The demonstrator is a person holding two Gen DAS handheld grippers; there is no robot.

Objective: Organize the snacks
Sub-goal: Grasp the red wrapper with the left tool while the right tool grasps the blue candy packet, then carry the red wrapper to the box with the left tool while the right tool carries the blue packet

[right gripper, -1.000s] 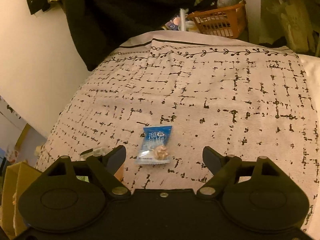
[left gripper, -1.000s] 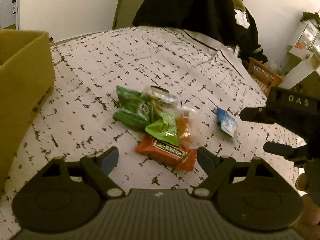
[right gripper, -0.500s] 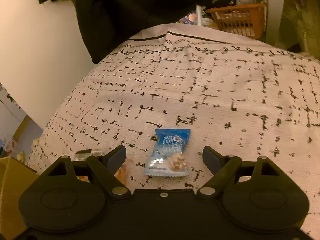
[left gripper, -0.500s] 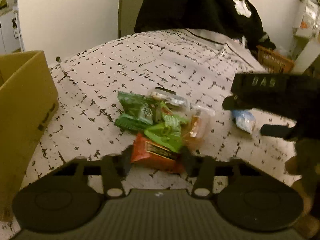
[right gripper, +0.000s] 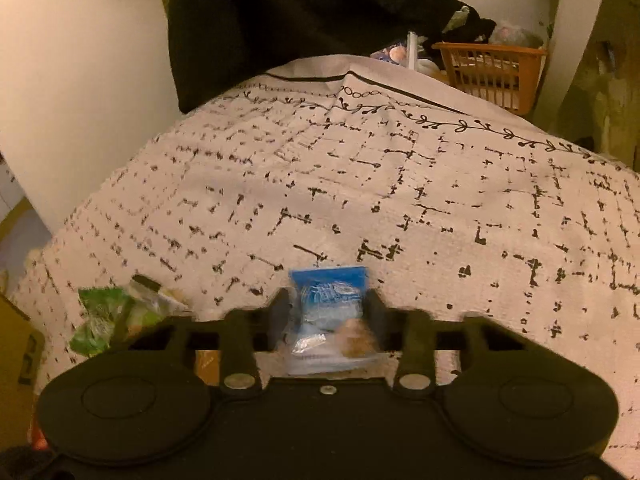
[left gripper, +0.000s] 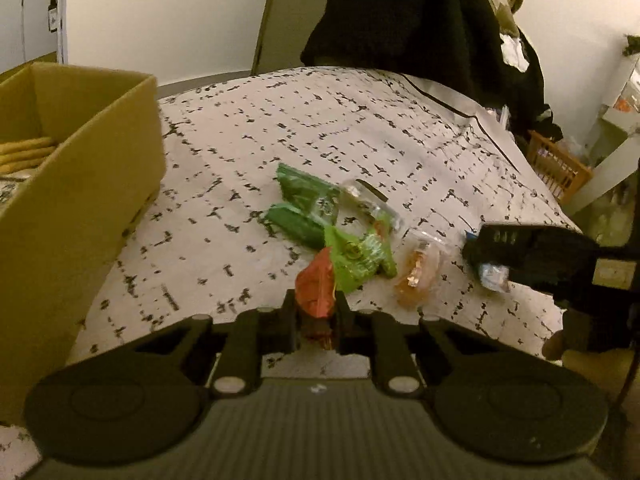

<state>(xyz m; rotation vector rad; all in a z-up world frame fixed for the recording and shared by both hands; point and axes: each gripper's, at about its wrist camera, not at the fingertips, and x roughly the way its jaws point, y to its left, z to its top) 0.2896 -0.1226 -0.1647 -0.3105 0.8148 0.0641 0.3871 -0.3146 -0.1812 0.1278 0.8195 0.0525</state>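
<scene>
Beside the cardboard box (left gripper: 76, 184), the left gripper (left gripper: 318, 312) has just clamped the red packet (left gripper: 316, 288) and the right gripper (right gripper: 326, 312) the blue packet (right gripper: 328, 304), whose slick film may slip when lifted

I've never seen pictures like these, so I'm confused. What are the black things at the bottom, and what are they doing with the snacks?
Those black things are grabbers, like big tweezers. A person holds one in each hand, and each has a small camera looking out along its two fingers, so each picture is one grabber's own view.

In the left camera's picture, the left gripper has just been closing, and now it pinches a red snack packet. Beyond it, green packets and an orange snack lie on the patterned cloth, and a cardboard box stands to the left.

In the right camera's picture, the right gripper has just been closing too, and its fingers squeeze a blue candy packet.

You can also see the right grabber from the left camera, at the right edge.
</scene>
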